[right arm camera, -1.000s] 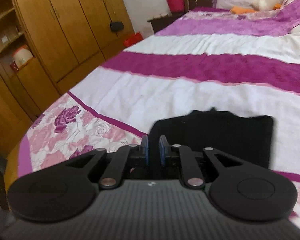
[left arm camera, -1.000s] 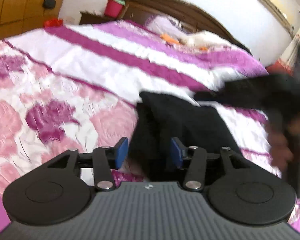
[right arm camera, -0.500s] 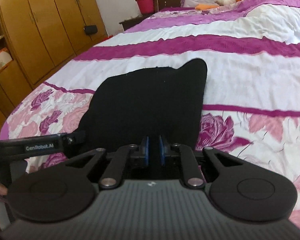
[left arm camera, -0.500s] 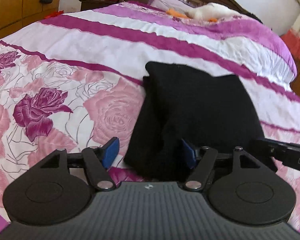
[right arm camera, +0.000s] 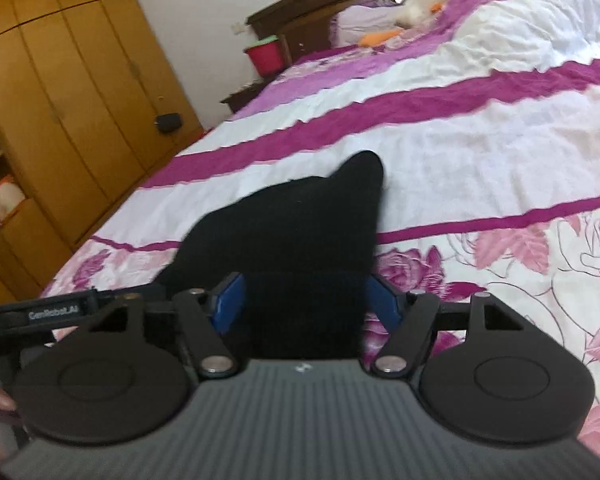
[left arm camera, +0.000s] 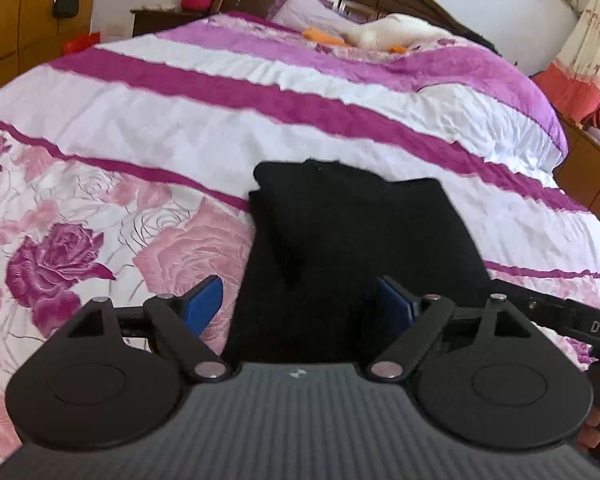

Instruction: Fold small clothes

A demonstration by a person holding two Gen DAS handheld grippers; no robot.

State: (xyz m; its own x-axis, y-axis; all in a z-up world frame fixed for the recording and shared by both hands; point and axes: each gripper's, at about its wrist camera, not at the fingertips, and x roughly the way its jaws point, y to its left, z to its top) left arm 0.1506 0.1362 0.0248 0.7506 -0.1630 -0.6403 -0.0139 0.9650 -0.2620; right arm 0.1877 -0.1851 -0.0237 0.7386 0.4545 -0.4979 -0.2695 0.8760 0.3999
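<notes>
The left gripper [left arm camera: 300, 304] stood with its blue pads [left arm camera: 204, 306] spread wide, gripping nothing, and the folded black garment [left arm camera: 352, 240] lay on the bedspread [left arm camera: 140, 148] between and beyond them. The right gripper [right arm camera: 302, 300] was spread wide too, the garment [right arm camera: 296, 232] stretching ahead between its fingers, its far corner peaked upward.

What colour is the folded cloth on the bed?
Black cloth, plain all over; clearest in the left wrist view.
</notes>
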